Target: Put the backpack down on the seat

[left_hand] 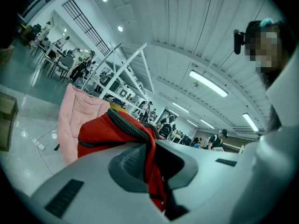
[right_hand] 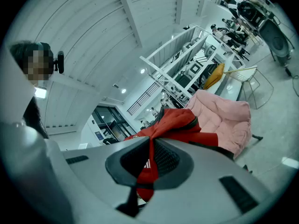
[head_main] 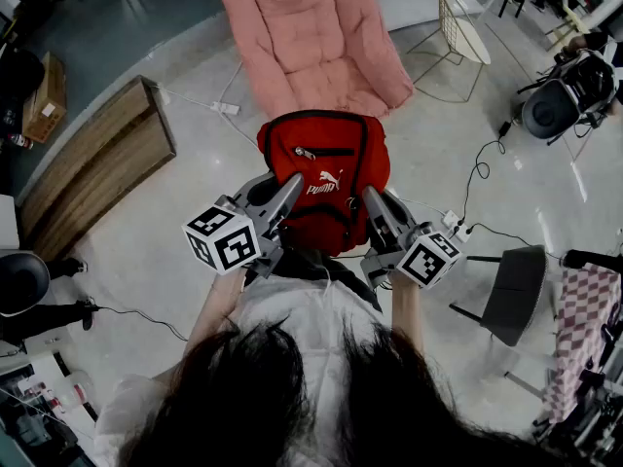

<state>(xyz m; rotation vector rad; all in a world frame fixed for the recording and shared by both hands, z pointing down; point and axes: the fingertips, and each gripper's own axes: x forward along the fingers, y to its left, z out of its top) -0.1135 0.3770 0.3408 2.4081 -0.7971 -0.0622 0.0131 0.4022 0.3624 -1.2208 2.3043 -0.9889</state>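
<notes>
Dark hair (head_main: 292, 397) is filling the bottom of the head view, with two bare forearms reaching forward from it. Beyond them the pale, glossy floor (head_main: 195, 251) is spreading wide and smooth, leaving open room on both sides of the person.

The seat (head_main: 316, 42), a pink, padded, quilted folding chair with rounded corners, is standing straight ahead, its soft front edge facing the person. A slanted wooden board (head_main: 97, 163) is lying well to its left, a wire chair (head_main: 458, 27) is standing near its right, and a thin cable (head_main: 477, 178) is snaking over the floor on that side.

The backpack (head_main: 326, 163), red fabric with black zips and trim and a white logo, is hanging between the two claws. Its far edge is overlapping the seat's front edge in the head view; whether it is touching the cushion cannot be told.

The left claw (head_main: 289, 188) is pressing together on a red fold at the backpack's left side. The right claw (head_main: 373, 202) is pinching a red fold at its right side.
</notes>
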